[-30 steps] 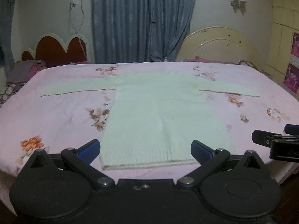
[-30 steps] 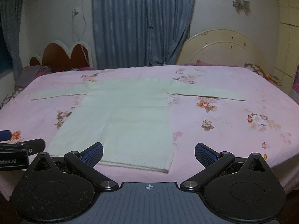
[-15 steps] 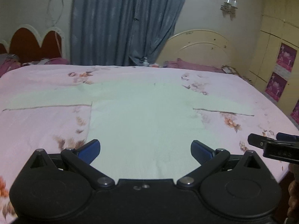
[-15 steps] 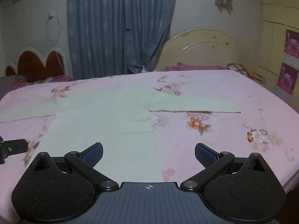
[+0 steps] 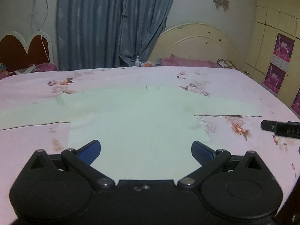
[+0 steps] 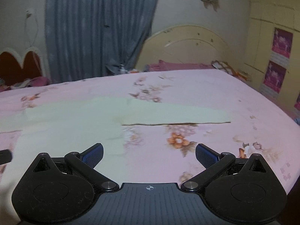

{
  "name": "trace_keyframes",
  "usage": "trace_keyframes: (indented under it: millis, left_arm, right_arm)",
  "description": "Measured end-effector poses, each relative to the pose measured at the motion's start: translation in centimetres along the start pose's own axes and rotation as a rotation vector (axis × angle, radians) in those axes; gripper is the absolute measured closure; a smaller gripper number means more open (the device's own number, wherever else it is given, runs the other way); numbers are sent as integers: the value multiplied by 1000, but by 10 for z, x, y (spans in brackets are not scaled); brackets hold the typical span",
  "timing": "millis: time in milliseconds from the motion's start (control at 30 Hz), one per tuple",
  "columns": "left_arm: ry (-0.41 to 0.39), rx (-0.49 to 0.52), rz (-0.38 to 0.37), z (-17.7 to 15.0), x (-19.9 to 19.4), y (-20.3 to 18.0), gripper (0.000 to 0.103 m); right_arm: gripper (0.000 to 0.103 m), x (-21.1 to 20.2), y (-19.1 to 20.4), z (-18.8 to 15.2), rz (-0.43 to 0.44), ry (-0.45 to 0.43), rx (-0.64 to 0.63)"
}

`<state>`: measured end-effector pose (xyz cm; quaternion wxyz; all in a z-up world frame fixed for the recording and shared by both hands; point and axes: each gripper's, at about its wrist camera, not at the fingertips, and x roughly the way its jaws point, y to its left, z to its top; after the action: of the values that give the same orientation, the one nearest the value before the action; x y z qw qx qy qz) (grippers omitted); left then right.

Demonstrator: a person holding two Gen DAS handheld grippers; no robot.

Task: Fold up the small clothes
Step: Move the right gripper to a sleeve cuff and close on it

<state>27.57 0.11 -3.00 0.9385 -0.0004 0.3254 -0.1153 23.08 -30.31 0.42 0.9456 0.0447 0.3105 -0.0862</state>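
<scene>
Left tool (image 5: pixel 145 151), right tool (image 6: pixel 149 154): black linkages, blue pads.

Sweater (image 5: pixel 138 120) hem hidden; left sleeve (image 5: pixel 28 114) cut off.

Only legible marking: partial embossed letters, apparently "DAS", on the black right gripper (image 5: pixel 281 130). Wall posters (image 5: pixel 283 47) carry no readable text.

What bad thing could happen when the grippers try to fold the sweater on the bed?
The pale sweater lies flat against the soft pink sheet, so an open right gripper might pinch sheet along with cloth. The right sleeve stretches far out, so it could drag or fold crooked. The left gripper hangs over the body, not an edge.
</scene>
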Motion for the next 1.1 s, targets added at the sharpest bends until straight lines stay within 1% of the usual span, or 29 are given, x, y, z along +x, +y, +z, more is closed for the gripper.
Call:
trace_keyframes:
  millis: [67, 200, 367, 467, 533, 667, 700, 767, 867, 967, 1000, 1033, 1067, 1100]
  left_arm:
    - [13, -2, 15, 7, 18, -6, 0]
    - [37, -40, 39, 23, 57, -14, 0]
    - [84, -37, 82, 40, 121, -40, 0]
    - [114, -30, 65, 49, 157, -67, 0]
    - [117, -11, 56, 52, 170, -82, 0]
    - [136, 22, 46, 52, 185, -102, 0]
    - [144, 30, 51, 51, 188, -104, 0]
    - [161, 39, 70, 51, 193, -103, 0]
    - [175, 31, 99, 54, 198, -95, 0]
    - [181, 30, 130, 59, 201, -87, 0]
    - [183, 27, 139, 62, 201, -84, 0]
    - [180, 24, 145, 64, 200, -81, 0]
    - [176, 19, 151, 65, 198, -77, 0]
    - [174, 14, 156, 68, 198, -73, 0]
  right_arm:
    - [0, 24, -26, 7, -12, 8, 44]
    - [0, 76, -80, 22, -56, 32, 121]
    - [1, 138, -146, 35, -88, 68, 233]
    - [40, 170, -178, 39, -117, 95, 284]
    - [40, 191, -199, 40, -133, 108, 313]
    - [41, 221, -235, 39, -117, 113, 421]
    - [48, 226, -243, 37, -108, 116, 448]
    - [58, 237, -257, 32, -87, 133, 509]
    - [59, 240, -272, 28, -49, 107, 566]
    - [59, 241, -275, 29, -41, 100, 564]
    - [61, 242, -275, 29, -40, 98, 559]
    - [64, 243, -275, 28, -42, 97, 553]
    - [72, 242, -276, 27, -47, 93, 549]
    - [82, 243, -277, 26, -52, 90, 551]
